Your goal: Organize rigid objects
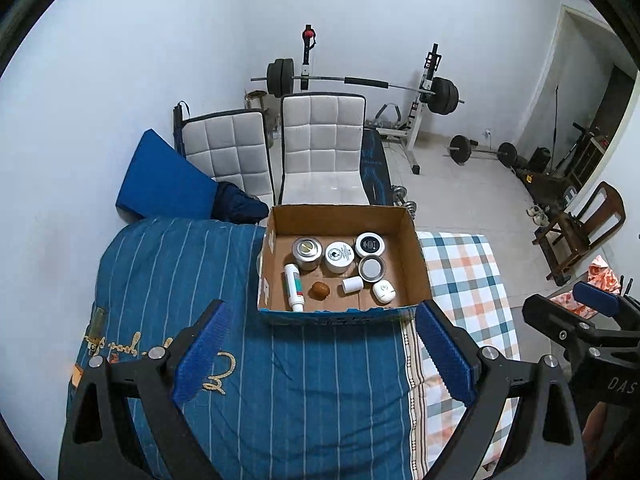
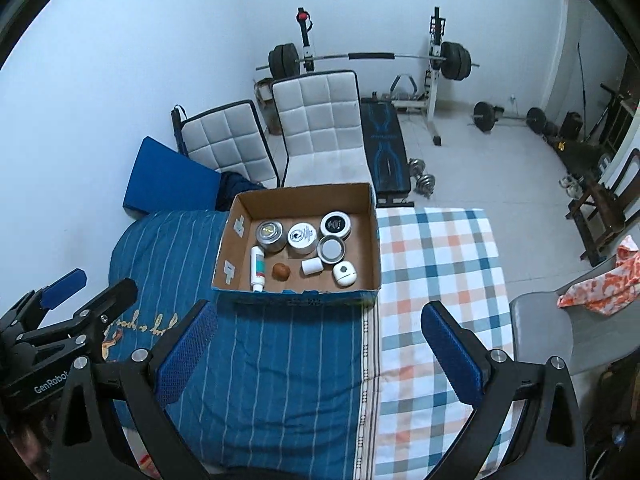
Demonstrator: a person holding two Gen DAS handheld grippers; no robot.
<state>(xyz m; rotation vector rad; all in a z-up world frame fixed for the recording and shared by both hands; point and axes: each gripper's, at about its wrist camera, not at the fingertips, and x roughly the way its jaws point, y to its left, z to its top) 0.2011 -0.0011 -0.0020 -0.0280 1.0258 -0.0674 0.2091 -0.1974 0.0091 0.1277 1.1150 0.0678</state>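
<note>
An open cardboard box (image 1: 412,256) (image 2: 298,196) stands on the bed. It holds a silver tin (image 1: 307,252), a white jar (image 1: 339,256), a black-lidded jar (image 1: 369,244), a grey-lidded tin (image 1: 371,269), a white tube (image 1: 294,286), a brown round object (image 1: 320,290), a small white cylinder (image 1: 352,284) and a white oval case (image 1: 384,291). My left gripper (image 1: 320,344) is open and empty, in front of the box. My right gripper (image 2: 320,344) is open and empty, in front of the box's right corner.
The bed has a blue striped cover (image 1: 288,392) and a checked sheet (image 2: 432,280). Two white padded chairs (image 1: 320,148), a blue cushion (image 1: 160,176) and a barbell rack (image 1: 360,84) stand behind. A grey chair (image 2: 544,332) with patterned cloth stands at right.
</note>
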